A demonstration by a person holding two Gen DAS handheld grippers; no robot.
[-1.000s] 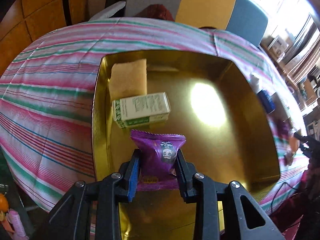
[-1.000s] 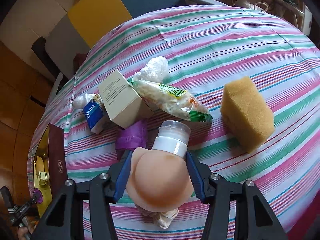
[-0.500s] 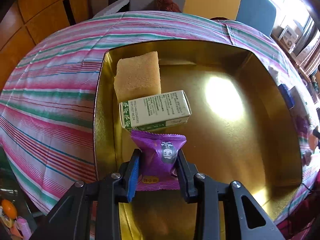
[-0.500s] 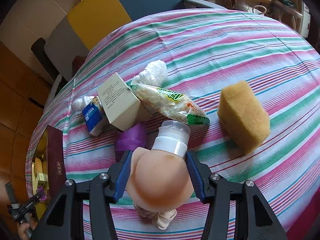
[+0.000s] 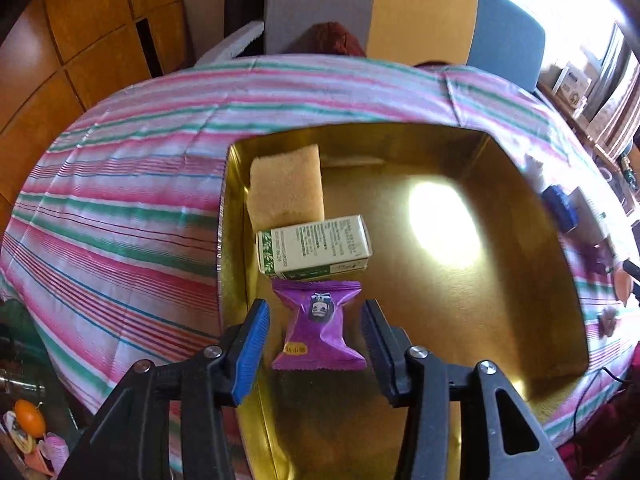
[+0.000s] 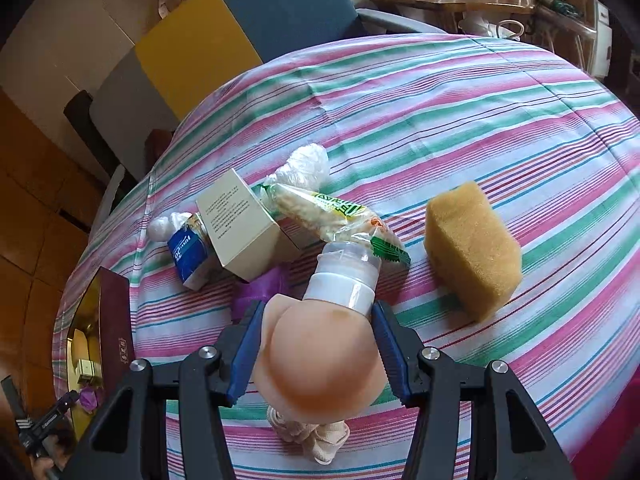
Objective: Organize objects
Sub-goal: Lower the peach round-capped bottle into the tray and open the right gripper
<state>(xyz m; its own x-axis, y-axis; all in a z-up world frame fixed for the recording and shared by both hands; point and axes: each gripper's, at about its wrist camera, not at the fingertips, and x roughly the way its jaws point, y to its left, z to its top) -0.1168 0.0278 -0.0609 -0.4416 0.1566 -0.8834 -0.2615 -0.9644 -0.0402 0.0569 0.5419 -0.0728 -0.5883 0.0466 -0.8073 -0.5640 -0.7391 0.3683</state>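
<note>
My left gripper (image 5: 316, 332) is open over the gold tray (image 5: 460, 320). A purple snack packet (image 5: 318, 330) lies on the tray floor between the fingers, clear of both pads. Beyond it lie a green-and-white carton (image 5: 314, 246) and a yellow sponge (image 5: 286, 186). My right gripper (image 6: 316, 344) is shut on a peach squeeze bottle (image 6: 320, 360) with a white cap, held above the striped tablecloth (image 6: 460, 120).
On the cloth in the right wrist view lie a yellow sponge (image 6: 472, 248), a cracker packet (image 6: 336, 220), a beige box (image 6: 236, 224), a blue packet (image 6: 188, 252), a clear wrapped bundle (image 6: 304, 164) and a purple pouch (image 6: 260, 284). The tray (image 6: 116, 320) is far left. Chairs stand behind.
My left gripper has opened and let go of the purple packet, which now lies in the tray by the carton. My right gripper still holds the bottle, barely moved.
</note>
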